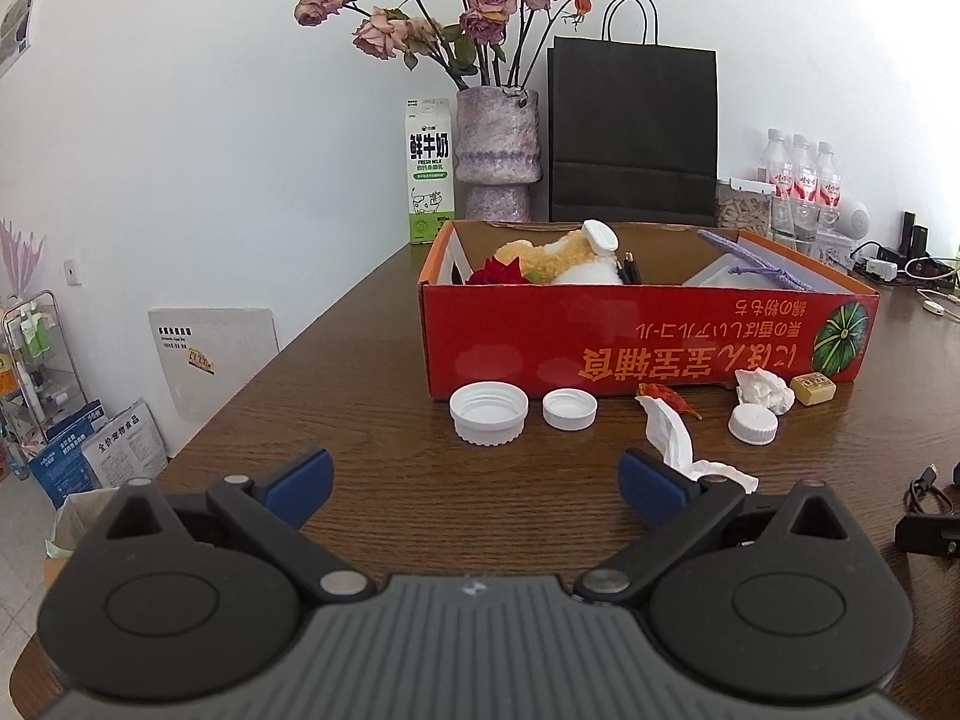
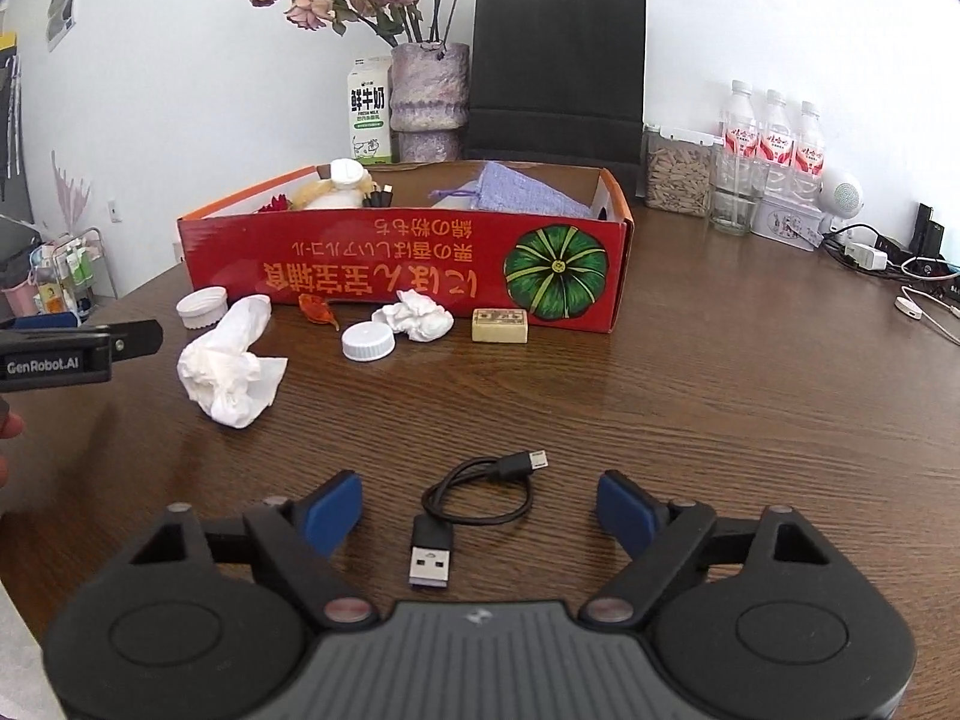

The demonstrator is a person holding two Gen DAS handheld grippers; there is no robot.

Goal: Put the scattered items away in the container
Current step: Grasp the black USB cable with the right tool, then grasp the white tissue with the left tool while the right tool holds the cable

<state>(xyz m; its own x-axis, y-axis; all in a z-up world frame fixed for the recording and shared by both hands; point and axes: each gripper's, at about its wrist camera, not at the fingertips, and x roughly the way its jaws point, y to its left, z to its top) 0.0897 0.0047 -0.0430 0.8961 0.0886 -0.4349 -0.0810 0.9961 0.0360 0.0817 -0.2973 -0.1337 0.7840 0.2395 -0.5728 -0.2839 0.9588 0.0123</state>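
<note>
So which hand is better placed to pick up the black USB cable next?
Right. The USB cable lies directly between the right gripper's open fingers, while the left gripper faces the white caps, with the cable off at its far right edge.

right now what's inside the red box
Visible in the red box: plush toy, white cap, red flower, black cable plugs, lavender pouch. Its floor is hidden.

Item count on and around the red box

Three white caps [image 1: 489, 412], two crumpled tissues [image 2: 228, 369], one dried chili [image 2: 316, 308], one tan block [image 2: 500, 324] and one black USB cable [image 2: 474, 504] lie on the table; three water bottles [image 2: 774, 129] stand behind, and the box [image 2: 408, 267] holds perhaps five items.
</note>
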